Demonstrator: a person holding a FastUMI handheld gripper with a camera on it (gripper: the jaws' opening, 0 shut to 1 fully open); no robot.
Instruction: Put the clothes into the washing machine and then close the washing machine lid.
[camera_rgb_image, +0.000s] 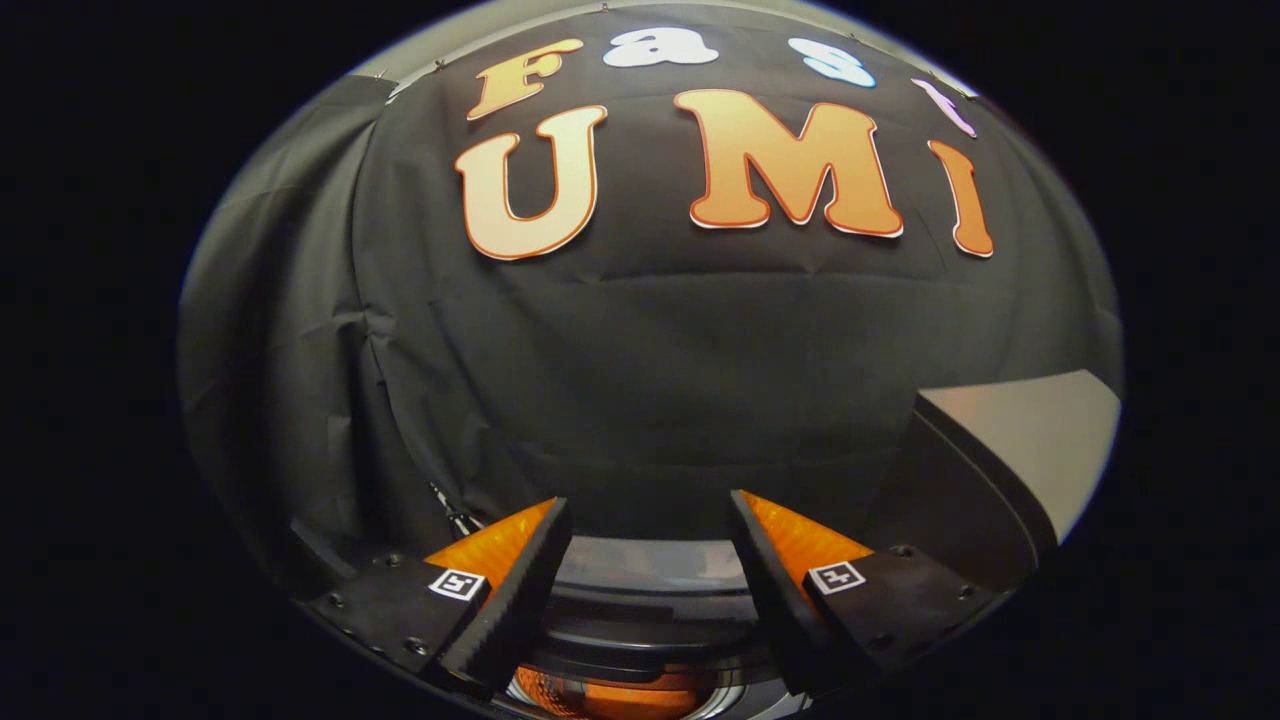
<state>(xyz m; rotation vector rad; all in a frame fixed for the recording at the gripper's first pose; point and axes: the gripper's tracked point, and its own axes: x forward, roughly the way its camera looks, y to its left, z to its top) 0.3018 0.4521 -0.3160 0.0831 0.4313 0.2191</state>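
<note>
Washing machine (650, 625) drum below holds orange clothes (610, 695) at 6 o'clock; claw (650, 520) spread wide, empty, above its rim

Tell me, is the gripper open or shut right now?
Open. The gripper has its fingers spread wide, nothing between them, above the washing machine.

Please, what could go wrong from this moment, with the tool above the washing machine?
1. The tool is open and holds nothing, and it faces the booth wall; lowered without aiming, it may miss the orange cloth seen low between the fingers.
2. The fingers hang close over the washing machine rim and could knock it.
3. The raised lid stands beside the tool; a sideways swing may hit it.
</note>
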